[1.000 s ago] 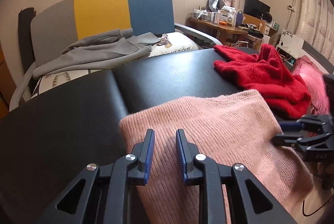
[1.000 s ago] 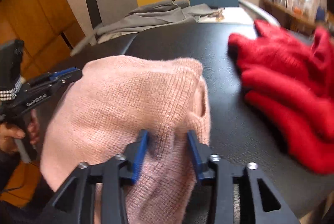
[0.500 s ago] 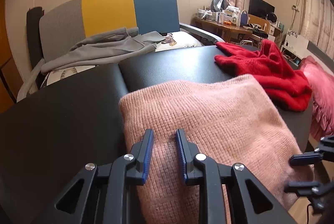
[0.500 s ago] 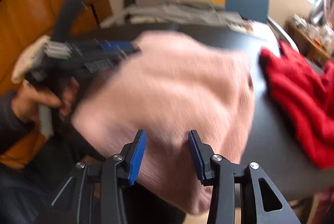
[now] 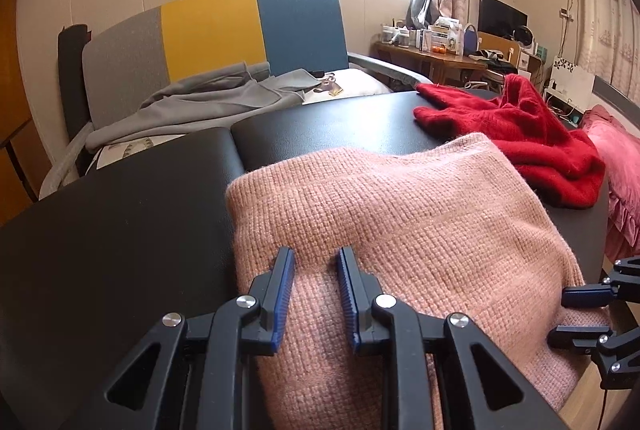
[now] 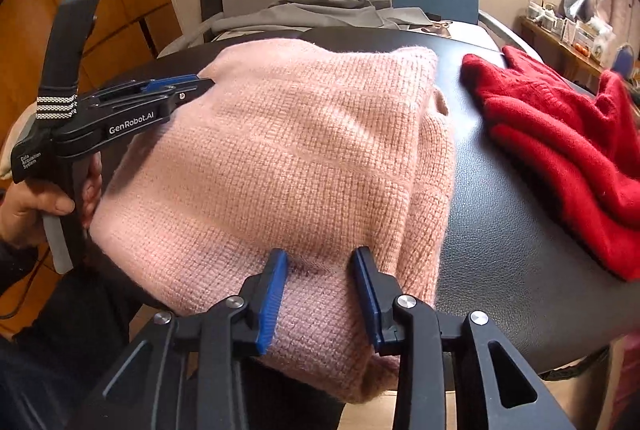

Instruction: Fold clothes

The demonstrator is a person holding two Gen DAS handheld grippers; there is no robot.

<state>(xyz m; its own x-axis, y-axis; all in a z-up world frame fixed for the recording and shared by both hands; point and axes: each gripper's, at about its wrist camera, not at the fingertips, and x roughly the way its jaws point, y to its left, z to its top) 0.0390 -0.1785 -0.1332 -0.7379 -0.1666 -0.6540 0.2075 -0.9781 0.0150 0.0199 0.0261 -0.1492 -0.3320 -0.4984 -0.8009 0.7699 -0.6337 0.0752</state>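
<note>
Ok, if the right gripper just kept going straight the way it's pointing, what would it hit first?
The pink sweater: the right gripper already has its folded near edge between its fingers, so more sweater bulk comes first.

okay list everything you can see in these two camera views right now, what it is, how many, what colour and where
pink sweater: one, pink knit, folded, near edge of the table, partly overhanging it
red sweater: one, red, unfolded heap on the table, to the right of the pink one
table: one, black padded top with a seam
grey garment: one, grey, draped on the chair seat
chair: one, back in grey, yellow and blue panels, behind the table
desk: one, wooden, cluttered, far right by the window
left gripper: black with blue pads, fingers astride a fold of the pink sweater
right gripper: same make, astride the sweater's near edge
hand: one, holding the left gripper's handle
</note>
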